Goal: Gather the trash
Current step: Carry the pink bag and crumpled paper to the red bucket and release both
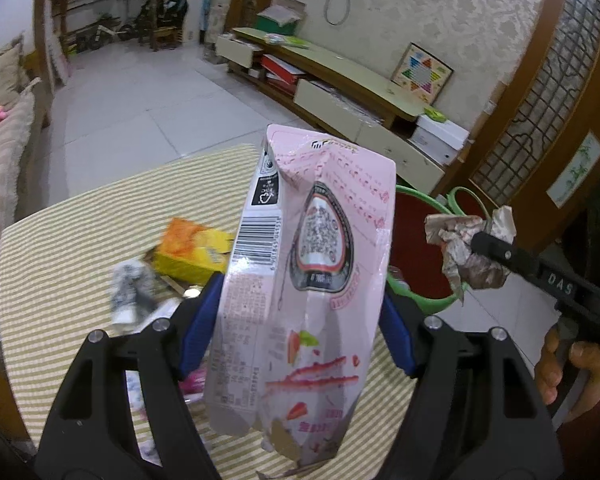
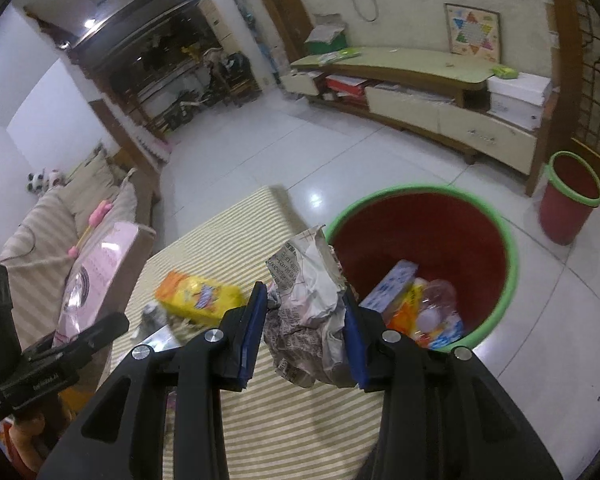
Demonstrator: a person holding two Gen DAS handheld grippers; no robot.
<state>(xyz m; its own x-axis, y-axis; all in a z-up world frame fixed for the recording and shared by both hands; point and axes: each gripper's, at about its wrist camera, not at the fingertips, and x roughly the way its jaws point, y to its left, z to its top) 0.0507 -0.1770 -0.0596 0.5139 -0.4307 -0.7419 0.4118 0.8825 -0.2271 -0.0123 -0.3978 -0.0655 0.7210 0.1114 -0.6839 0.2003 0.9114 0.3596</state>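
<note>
My left gripper (image 1: 298,320) is shut on a pink snack bag (image 1: 308,264) and holds it upright above the striped table (image 1: 80,248); the bag also shows in the right wrist view (image 2: 96,272). My right gripper (image 2: 305,320) is shut on a crumpled newspaper ball (image 2: 312,312), held over the table edge beside the red bin with a green rim (image 2: 512,256). The ball also shows in the left wrist view (image 1: 460,248). The bin holds several pieces of trash (image 2: 420,308). A yellow-orange snack box (image 2: 198,296) and a crumpled grey wrapper (image 1: 130,292) lie on the table.
A second red bin (image 2: 568,200) stands by the wall on the right. A low TV cabinet (image 2: 420,80) runs along the far wall. A sofa (image 2: 60,216) is on the left. White tiled floor (image 2: 260,140) lies beyond the table.
</note>
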